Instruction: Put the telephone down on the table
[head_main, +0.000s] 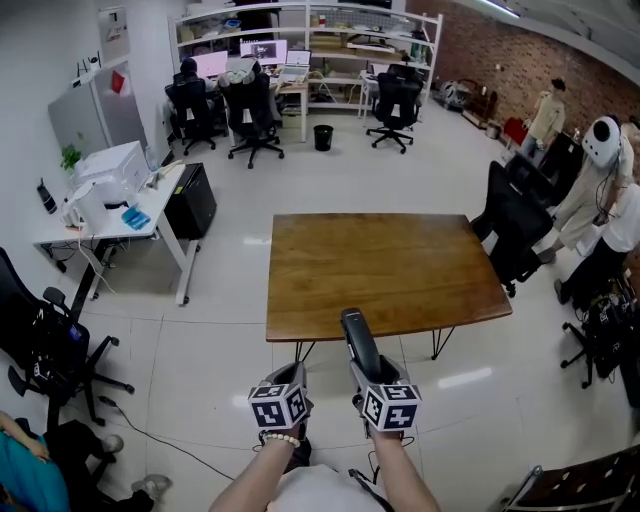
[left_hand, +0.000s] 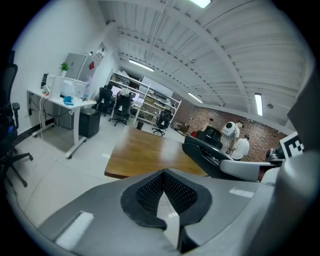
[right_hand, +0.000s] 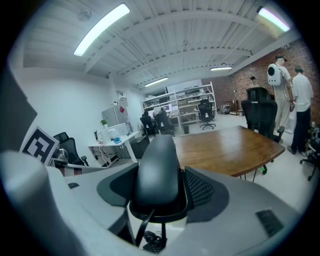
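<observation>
R tongs (head_main: 368, 372) clenched on black telephone (head_main: 357, 338); handset lies lengthwise betw. the jaws, front end sticking out twd wooden bench (head_main: 400, 262). Telephone up in air at bench's near edge, not resting on it. L tongs (head_main: 291, 378) just beside R tongs, mesh pads (left_hand: 150, 196) closed together, nothing betw. them. Office chairs (head_main: 250, 110) well beyond bench.

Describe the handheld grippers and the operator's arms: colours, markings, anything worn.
The left gripper and right gripper both have grey plastic jaws lined with black mesh-textured pads. Each carries a white cube printed with black square markers. The forearms show no sleeves, and a pale beaded bracelet sits on the left wrist.
</observation>
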